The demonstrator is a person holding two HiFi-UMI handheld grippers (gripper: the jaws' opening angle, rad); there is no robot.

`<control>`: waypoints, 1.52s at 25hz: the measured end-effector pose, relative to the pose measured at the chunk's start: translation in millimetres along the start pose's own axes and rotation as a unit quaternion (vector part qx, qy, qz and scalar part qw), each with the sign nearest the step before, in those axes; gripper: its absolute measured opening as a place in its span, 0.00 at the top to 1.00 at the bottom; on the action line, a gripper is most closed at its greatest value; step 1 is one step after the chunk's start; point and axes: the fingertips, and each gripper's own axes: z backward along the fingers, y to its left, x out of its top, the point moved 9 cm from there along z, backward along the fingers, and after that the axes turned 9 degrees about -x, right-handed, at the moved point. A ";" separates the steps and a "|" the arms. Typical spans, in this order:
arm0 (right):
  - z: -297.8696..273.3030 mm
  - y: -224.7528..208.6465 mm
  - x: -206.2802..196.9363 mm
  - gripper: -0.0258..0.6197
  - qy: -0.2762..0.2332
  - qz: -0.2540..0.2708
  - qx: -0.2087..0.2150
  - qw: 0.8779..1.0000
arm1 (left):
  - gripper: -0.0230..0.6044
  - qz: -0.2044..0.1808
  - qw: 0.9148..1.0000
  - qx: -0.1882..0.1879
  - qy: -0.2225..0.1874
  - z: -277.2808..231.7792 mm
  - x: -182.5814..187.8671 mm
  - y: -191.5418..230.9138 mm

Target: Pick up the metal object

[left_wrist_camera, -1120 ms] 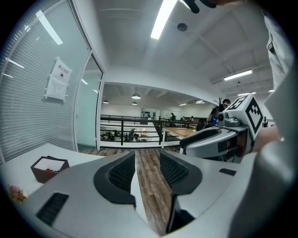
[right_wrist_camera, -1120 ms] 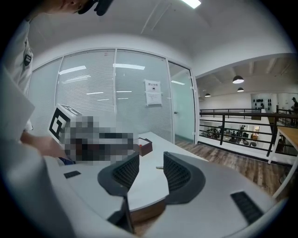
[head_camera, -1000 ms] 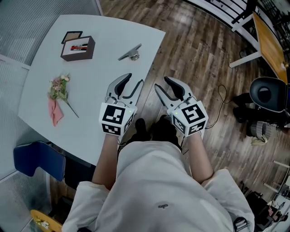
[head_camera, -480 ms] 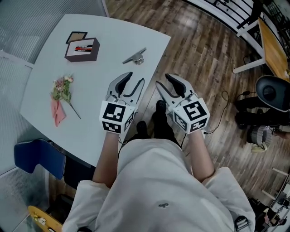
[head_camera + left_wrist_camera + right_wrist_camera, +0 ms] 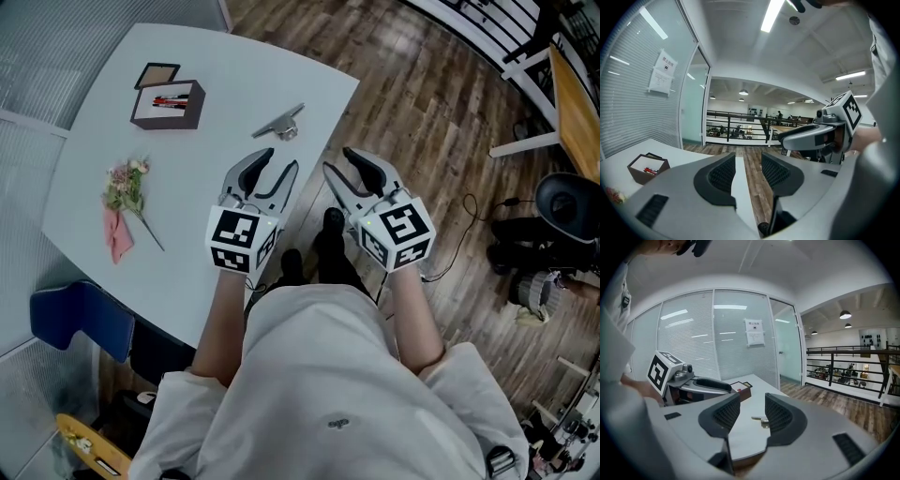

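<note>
The metal object (image 5: 280,122) is a small silvery handle-like piece lying on the white table (image 5: 187,216), near its right edge. In the right gripper view the metal object (image 5: 760,420) shows between the jaws, some way ahead. My left gripper (image 5: 277,165) is open over the table's near right edge, short of the object. My right gripper (image 5: 337,162) is open too, held over the wooden floor just off the table's edge. Nothing sits between either pair of jaws. The left gripper (image 5: 747,171) looks past the table edge toward the floor.
A dark brown box (image 5: 169,103) with pens stands at the table's far left, its lid (image 5: 157,74) behind it. A pink flower sprig (image 5: 124,192) lies at the left. A blue chair (image 5: 80,319) sits below the table. An office chair (image 5: 567,202) stands at the right.
The head view has shifted slightly, so the table and metal object sit a little lower and to the right. Both grippers stay open in nearly the same place.
</note>
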 end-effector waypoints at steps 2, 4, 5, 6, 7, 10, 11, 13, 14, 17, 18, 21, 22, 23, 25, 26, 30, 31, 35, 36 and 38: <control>-5.9 -8.3 2.2 0.71 0.000 0.000 0.005 1.000 | 0.70 0.000 1.000 0.006 0.007 -7.7 1.0 4.2; -12.0 -17.6 4.5 0.71 0.001 0.001 0.010 1.000 | 0.70 0.000 1.000 0.010 0.013 -16.5 2.5 7.6; -15.1 -22.2 5.7 0.71 0.002 0.003 0.014 1.000 | 0.70 0.001 1.000 0.012 0.015 -21.1 3.4 9.0; -18.0 -26.6 6.9 0.71 0.003 0.005 0.018 1.000 | 0.70 0.002 1.000 0.014 0.017 -25.8 4.3 10.2; -20.7 -30.9 8.2 0.71 0.004 0.007 0.023 1.000 | 0.70 0.002 1.000 0.016 0.020 -30.6 5.3 11.0; -27.6 -45.2 12.4 0.71 0.003 0.010 0.035 0.999 | 0.70 -0.008 0.999 0.023 0.031 -45.4 10.1 11.6; -29.7 -50.2 13.8 0.71 0.002 0.010 0.038 0.999 | 0.70 -0.012 0.999 0.026 0.034 -50.1 12.0 11.7; -33.7 -59.5 15.8 0.71 0.000 0.011 0.045 0.999 | 0.70 -0.014 0.999 0.032 0.037 -58.7 15.2 11.7; -35.7 -63.7 16.4 0.71 0.000 0.011 0.049 0.999 | 0.70 -0.013 0.999 0.035 0.038 -62.5 16.0 12.0; -42.8 -74.8 16.7 0.71 0.004 0.013 0.063 0.998 | 0.70 -0.002 0.998 0.046 0.040 -72.0 15.5 14.5; -45.2 -78.6 16.5 0.71 0.006 0.014 0.069 0.998 | 0.70 0.002 0.998 0.050 0.042 -74.9 14.6 15.4; -52.9 -89.9 15.6 0.71 0.013 0.016 0.085 0.996 | 0.70 0.014 0.996 0.065 0.052 -83.8 10.2 18.0; -55.7 -93.3 14.9 0.71 0.015 0.017 0.091 0.996 | 0.70 0.017 0.996 0.070 0.056 -86.7 8.0 18.9; -58.5 -96.4 13.8 0.71 0.017 0.017 0.096 0.995 | 0.70 0.021 0.995 0.075 0.059 -89.4 5.6 19.6; -64.0 -102.0 11.0 0.71 0.022 0.018 0.108 0.994 | 0.70 0.029 0.994 0.087 0.067 -94.6 0.6 20.5; -66.7 -104.6 9.4 0.71 0.026 0.019 0.114 0.993 | 0.70 0.032 0.993 0.092 0.071 -97.2 -1.8 20.7; -77.6 -115.0 1.1 0.71 0.041 0.019 0.139 0.989 | 0.70 0.045 0.989 0.114 0.085 -108.1 -13.1 21.9; -80.7 -117.0 -1.4 0.71 0.043 0.017 0.144 0.988 | 0.70 0.048 0.988 0.118 0.088 -110.3 -16.6 22.7; -90.4 -120.2 -10.8 0.71 0.055 0.017 0.165 0.985 | 0.70 0.059 0.984 0.137 0.095 -113.0 -28.9 22.4; -91.7 -120.3 -12.3 0.71 0.057 0.018 0.170 0.984 | 0.70 0.058 0.983 0.141 0.098 -112.9 -30.7 21.7; -93.4 -120.1 -15.0 0.71 0.062 0.021 0.178 0.982 | 0.70 0.058 0.982 0.149 0.103 -112.5 -33.5 20.6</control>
